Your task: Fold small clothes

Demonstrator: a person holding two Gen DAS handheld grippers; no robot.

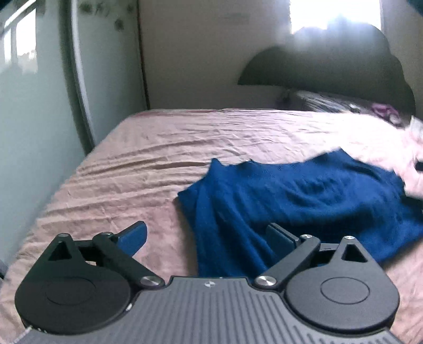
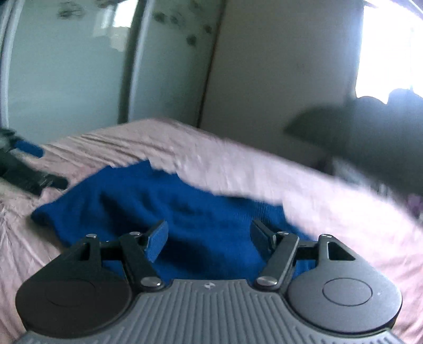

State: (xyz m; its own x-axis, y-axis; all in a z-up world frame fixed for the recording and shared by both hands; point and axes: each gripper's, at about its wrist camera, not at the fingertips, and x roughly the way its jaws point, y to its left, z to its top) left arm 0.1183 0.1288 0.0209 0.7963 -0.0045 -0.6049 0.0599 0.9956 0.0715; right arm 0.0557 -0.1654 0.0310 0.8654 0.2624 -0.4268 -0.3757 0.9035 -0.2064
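A dark blue knitted garment (image 1: pixel 296 201) lies spread and rumpled on the pink bed sheet (image 1: pixel 137 169). My left gripper (image 1: pixel 206 234) is open and empty, hovering over the garment's near left edge. In the right wrist view the same blue garment (image 2: pixel 164 206) lies under my right gripper (image 2: pixel 208 235), which is open and empty just above it. The left gripper (image 2: pixel 29 161) shows at the far left of that view, beside the garment's corner. The right wrist view is blurred.
A dark headboard (image 1: pixel 330 68) and a dark patterned pillow (image 1: pixel 330 102) stand at the bed's far right. A pale wardrobe with mirrored doors (image 1: pixel 34 79) runs along the bed's left side. A bright window (image 1: pixel 333 16) glares behind the headboard.
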